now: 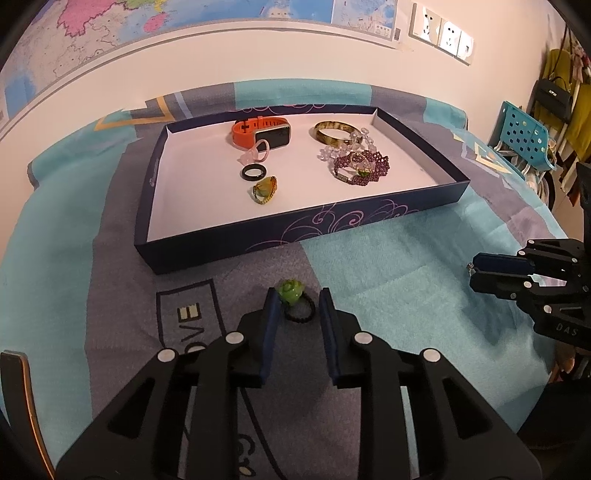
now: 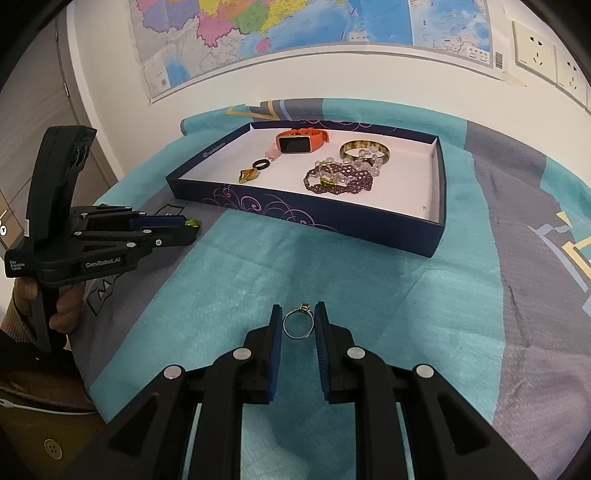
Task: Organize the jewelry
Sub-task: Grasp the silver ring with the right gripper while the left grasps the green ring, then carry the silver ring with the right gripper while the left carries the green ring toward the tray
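A dark blue tray [image 1: 332,225] [image 2: 332,218] holds an orange watch [image 1: 260,131], a brown bangle [image 1: 334,133], a purple bead bracelet [image 1: 362,166], a black ring [image 1: 253,172] and an amber ring [image 1: 264,190]. My left gripper [image 1: 295,301] is open around a green-stone ring with a black band [image 1: 291,295] on the cloth. My right gripper [image 2: 298,317] is open around a silver ring [image 2: 298,323]; the ring stands between the blue pads and seems to touch them. The right gripper also shows in the left wrist view [image 1: 474,271], the left gripper in the right wrist view [image 2: 192,229].
The teal and grey cloth [image 2: 369,295] covers the table. A wall with a map [image 2: 280,26] stands behind. A teal chair [image 1: 524,138] and hanging bags are at the right.
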`<action>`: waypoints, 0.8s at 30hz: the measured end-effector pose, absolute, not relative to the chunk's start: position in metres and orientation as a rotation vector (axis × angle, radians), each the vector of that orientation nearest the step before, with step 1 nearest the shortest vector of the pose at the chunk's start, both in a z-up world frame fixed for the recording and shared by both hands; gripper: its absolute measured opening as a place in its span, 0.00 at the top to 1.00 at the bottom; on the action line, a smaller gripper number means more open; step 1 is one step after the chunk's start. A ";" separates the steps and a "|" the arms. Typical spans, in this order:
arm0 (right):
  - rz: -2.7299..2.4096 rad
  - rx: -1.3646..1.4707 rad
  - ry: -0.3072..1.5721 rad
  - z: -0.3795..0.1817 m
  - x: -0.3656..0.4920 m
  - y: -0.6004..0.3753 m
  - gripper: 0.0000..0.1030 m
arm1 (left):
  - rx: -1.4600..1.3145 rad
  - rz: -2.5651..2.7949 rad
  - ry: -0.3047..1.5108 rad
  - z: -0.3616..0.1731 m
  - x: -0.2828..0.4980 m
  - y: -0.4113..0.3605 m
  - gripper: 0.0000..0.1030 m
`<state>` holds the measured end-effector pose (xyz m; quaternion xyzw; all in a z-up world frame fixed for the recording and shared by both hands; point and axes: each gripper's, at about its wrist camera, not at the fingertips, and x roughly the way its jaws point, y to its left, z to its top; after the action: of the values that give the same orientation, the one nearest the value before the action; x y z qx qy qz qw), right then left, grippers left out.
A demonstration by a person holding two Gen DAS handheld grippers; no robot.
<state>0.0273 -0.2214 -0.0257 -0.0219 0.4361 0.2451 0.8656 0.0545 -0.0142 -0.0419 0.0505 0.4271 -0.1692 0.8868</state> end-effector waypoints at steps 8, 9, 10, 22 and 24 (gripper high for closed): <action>0.518 -0.043 0.908 -0.025 0.028 -0.220 0.85 | 0.109 -0.335 0.887 -0.042 0.056 -0.015 0.84; 0.518 -0.042 0.904 -0.024 0.028 -0.220 0.85 | 0.107 -0.335 0.886 -0.042 0.056 -0.015 0.84; 0.519 -0.043 0.902 -0.023 0.028 -0.220 0.85 | 0.105 -0.336 0.885 -0.042 0.056 -0.015 0.84; 0.526 -0.046 0.877 -0.017 0.033 -0.215 0.85 | 0.082 -0.361 0.842 -0.028 0.048 -0.012 0.84; 0.529 -0.046 0.871 -0.015 0.034 -0.214 0.85 | 0.078 -0.361 0.835 -0.025 0.047 -0.012 0.84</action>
<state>0.0336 -0.2135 -0.0151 -0.0219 0.4168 0.2531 0.8728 0.0468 -0.0118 -0.0254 0.0375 0.4033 -0.1744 0.8975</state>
